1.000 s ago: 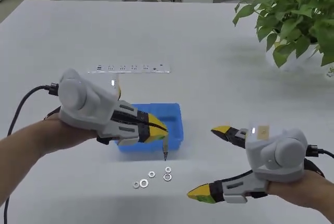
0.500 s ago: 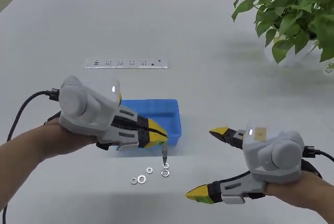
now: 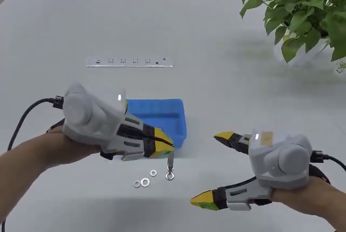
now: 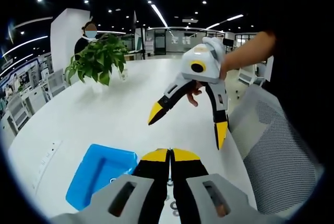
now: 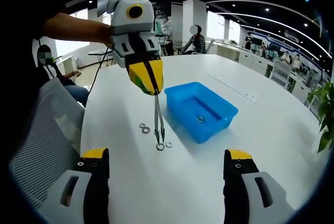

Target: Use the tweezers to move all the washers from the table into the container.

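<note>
Pinching the tweezers (image 3: 170, 161), the left tool (image 3: 165, 141) puts their tips at a washer (image 3: 170, 176) on the counter (image 3: 227, 80), just beside the container (image 3: 162, 104). The right tool (image 3: 208, 168) hovers spread, apart. Pickup looks underway; next comes a firm squeeze, then a lift over the rim.

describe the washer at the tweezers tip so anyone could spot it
In the right gripper view, find the blue container. Beside it lie four washers. The target washer sits at the tweezers' tips; its close neighbour lies just clear of them.

Open-plan office, mesh chair (image 4: 284, 151), ceiling strip lights (image 4: 156, 12)
</note>
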The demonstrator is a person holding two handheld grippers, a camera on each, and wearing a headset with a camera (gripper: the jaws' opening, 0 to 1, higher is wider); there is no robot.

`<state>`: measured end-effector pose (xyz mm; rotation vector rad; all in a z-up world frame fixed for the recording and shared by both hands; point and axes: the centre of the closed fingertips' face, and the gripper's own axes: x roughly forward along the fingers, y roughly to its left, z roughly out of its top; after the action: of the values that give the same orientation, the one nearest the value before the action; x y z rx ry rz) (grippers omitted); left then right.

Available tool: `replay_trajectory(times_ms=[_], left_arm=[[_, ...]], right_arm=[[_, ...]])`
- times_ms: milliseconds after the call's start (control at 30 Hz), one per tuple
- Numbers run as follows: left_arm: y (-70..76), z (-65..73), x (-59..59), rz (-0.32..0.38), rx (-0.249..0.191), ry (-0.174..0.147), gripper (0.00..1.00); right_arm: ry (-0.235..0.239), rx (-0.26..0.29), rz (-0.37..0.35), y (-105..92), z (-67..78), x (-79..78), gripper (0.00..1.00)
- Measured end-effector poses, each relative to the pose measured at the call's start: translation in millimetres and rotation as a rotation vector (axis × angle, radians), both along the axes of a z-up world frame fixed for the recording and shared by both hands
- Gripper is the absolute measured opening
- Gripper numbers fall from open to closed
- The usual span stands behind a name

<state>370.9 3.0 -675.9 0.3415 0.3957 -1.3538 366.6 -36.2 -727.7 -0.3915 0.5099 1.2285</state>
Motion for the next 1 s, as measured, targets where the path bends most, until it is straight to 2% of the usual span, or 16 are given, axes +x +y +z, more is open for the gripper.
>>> replay_trajectory(times_ms=[300,1000], left_arm=[[-3.4,-6.5,-4.8,-0.005,0.005,0.004,0.03],[-4.0,-3.7,-7.8,0.0,-0.008,0.01,0.04]], right_arm=[[0.004,-0.004,0.002,-0.4,-1.8,-1.5,0.9],[0.006,-0.01,0.014,-0.1,-2.1,-2.6,0.89]])
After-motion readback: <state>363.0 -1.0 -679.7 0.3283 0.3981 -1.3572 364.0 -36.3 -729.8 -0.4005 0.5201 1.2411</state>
